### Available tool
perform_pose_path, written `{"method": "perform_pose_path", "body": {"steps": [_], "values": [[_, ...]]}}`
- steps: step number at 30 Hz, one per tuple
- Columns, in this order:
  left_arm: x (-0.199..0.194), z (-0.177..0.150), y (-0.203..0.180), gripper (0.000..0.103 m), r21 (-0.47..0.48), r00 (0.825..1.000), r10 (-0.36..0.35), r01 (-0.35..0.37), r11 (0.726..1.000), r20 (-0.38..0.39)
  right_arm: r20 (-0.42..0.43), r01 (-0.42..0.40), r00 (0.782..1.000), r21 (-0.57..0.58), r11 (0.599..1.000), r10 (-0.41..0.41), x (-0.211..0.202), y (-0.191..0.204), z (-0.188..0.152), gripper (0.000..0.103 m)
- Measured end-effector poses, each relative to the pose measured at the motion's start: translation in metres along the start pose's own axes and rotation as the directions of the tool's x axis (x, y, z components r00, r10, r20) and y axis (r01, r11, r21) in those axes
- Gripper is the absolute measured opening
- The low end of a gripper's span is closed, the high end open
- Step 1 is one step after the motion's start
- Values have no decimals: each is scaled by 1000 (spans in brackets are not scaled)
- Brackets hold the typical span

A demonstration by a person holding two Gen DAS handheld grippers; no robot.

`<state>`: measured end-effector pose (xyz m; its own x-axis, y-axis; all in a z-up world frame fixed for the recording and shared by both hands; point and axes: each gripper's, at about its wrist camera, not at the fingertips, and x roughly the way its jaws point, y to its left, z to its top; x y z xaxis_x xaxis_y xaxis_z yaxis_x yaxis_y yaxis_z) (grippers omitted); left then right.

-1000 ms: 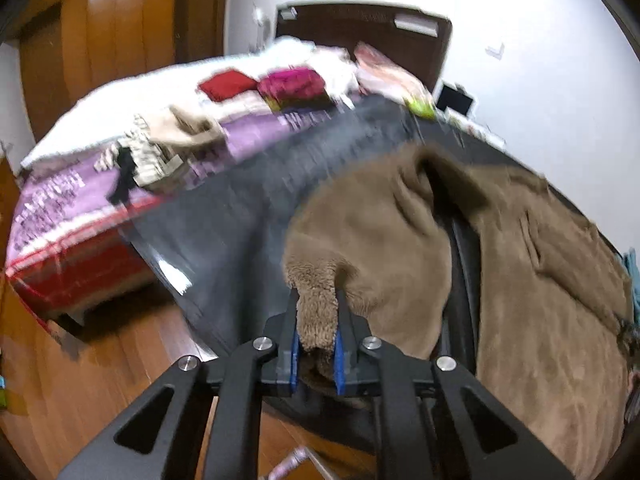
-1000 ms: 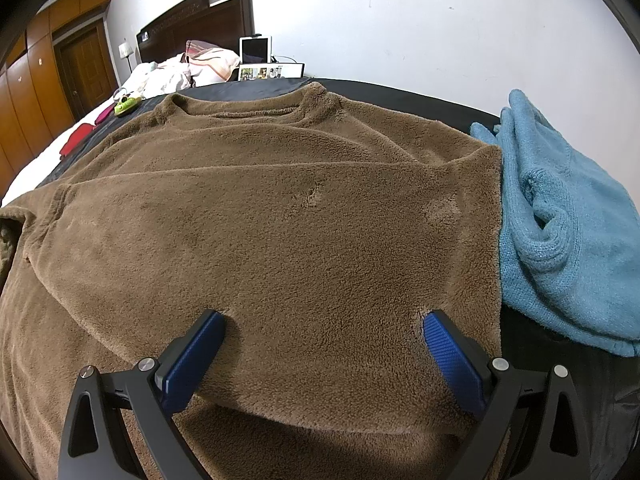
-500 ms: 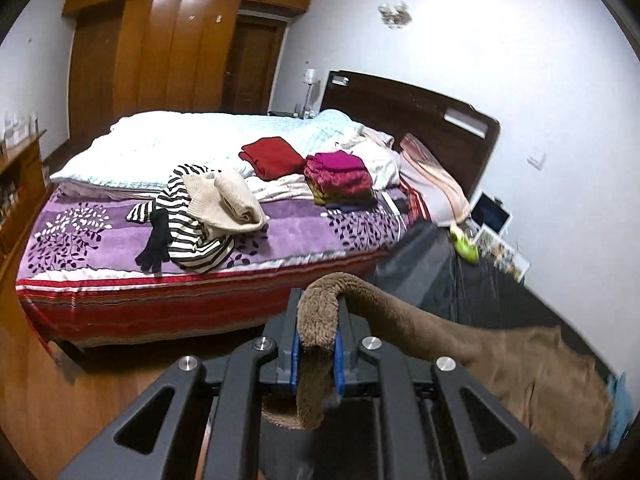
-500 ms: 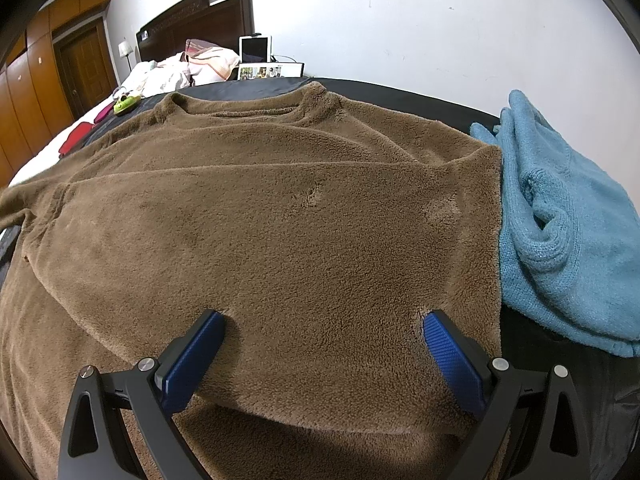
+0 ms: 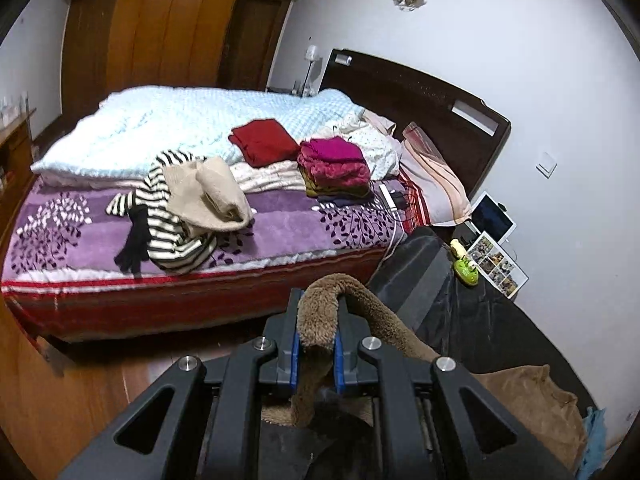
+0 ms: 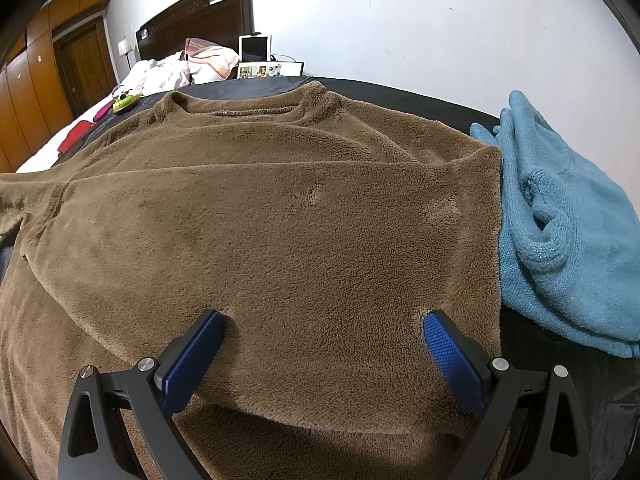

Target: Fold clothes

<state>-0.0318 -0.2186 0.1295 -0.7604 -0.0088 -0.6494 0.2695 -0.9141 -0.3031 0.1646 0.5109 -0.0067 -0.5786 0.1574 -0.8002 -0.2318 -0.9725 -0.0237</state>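
A brown fleece sweater (image 6: pixel 280 220) lies spread on a black-covered surface (image 6: pixel 380 90), neckline toward the far wall. My right gripper (image 6: pixel 322 330) stands open, its blue pads pressed down on the sweater's folded body near the front. My left gripper (image 5: pixel 316 332) is shut on the sweater's sleeve (image 5: pixel 320 312), held up off the surface; the sleeve trails back to the right toward the rest of the sweater (image 5: pixel 528 396). The sleeve's end hangs down between the fingers.
A blue knitted garment (image 6: pixel 560 232) lies bunched against the sweater's right edge. A bed (image 5: pixel 280 232) with striped, beige, red and magenta clothes stands across a strip of wooden floor (image 5: pixel 80 392). A green toy (image 5: pixel 464 268), photo sheet and tablet sit by the wall.
My left gripper has lifted and pulled the sleeve away from the sweater's body, swinging to face the bed. In the right wrist view the sleeve at far left has drawn outward. The right gripper stayed put.
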Motion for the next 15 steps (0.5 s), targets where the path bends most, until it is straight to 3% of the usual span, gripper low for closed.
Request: {"method": "perform_pose_path", "body": {"steps": [7,15], "values": [[-20,-17,-16,14,78,1000,-18,18,997,2,-1,1,1000,-1,1000,-1,1,0,0,102],[-48,-40,-88,14,206,990,-144,141,968,-2,0,0,1000,0,1000,0,0,0,0,102]]}}
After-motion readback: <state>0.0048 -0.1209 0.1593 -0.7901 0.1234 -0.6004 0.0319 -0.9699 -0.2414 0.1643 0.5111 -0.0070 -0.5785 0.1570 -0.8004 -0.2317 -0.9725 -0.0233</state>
